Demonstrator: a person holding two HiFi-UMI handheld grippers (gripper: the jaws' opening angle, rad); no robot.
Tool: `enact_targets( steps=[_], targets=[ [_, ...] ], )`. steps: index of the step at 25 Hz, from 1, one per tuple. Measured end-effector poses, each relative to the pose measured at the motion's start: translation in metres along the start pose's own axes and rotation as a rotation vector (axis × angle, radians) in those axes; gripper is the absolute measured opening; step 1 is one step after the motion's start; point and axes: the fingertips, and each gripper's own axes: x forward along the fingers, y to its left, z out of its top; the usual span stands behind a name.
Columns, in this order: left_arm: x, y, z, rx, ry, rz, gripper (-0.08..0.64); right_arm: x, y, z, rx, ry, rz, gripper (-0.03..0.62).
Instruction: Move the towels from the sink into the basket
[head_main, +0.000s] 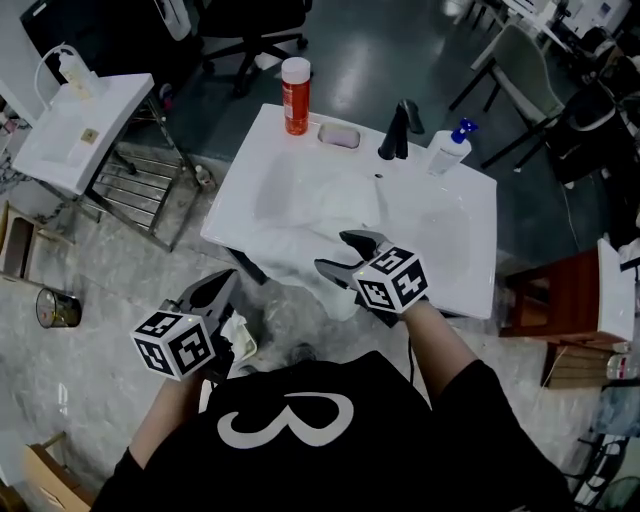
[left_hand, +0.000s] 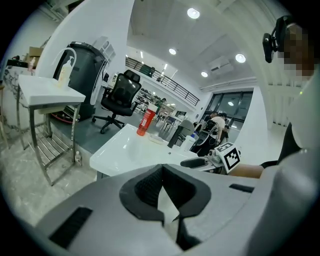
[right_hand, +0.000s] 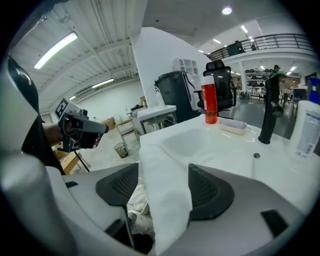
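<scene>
Here we are at the broad white ceramic sink (head_main: 455, 245), and our right gripper (head_main: 330, 250), grey with black ribbed pads, is at the front rim; its jaws are closed part-way on a thick fold of the soft white cloth towel (right_hand: 162, 182), which fills the gap from pad to pad, so we read that as a firm hold; the towel lies in the basin and spills over the near edge, a handy place to take it, since the fold stands proud of the rim there; our left gripper (head_main: 232, 277) hangs low and to the left, off the sink, jaws together tip to tip with nothing caught at the tips; the white wedge behind them looks to us like the crumpled white cloth (head_main: 238, 336) lying lower down by our feet, though we cannot be sure; that cloth may mark where the basket sits, but the basket itself we cannot make out; we judge this the lift-out step, the towel yet to leave the sink; next comes a clean pull up and across to the left, minding the trailing end over the rim.
</scene>
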Motion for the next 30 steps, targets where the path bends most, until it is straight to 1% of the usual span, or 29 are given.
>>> enact_targets(
  steps=[3,10,14,19,24,25,30],
  targets=[
    [0.008,-0.009,0.002,0.005,-0.008,-0.012,0.006,0.006,-0.005,-0.011,-0.026,0.058,0.029,0.291],
    [0.02,-0.01,0.004,0.005,-0.014,-0.013,0.006,0.03,-0.016,-0.029,-0.033,0.214,0.161,0.291],
    [0.025,-0.009,0.007,0.006,-0.012,-0.016,0.006,0.04,-0.016,-0.041,-0.058,0.319,0.226,0.291],
    [0.033,-0.006,0.009,0.006,-0.011,-0.021,0.006,0.045,-0.019,-0.044,-0.01,0.35,0.277,0.291],
    [0.043,0.003,0.007,-0.01,-0.004,-0.021,0.006,0.047,-0.018,-0.044,-0.003,0.385,0.325,0.287],
    [0.045,0.004,0.006,-0.014,-0.001,-0.022,0.006,0.047,-0.018,-0.044,-0.005,0.39,0.334,0.281],
    [0.052,0.009,0.003,-0.038,0.007,-0.033,0.006,0.045,-0.019,-0.042,-0.023,0.387,0.35,0.206]
  ],
)
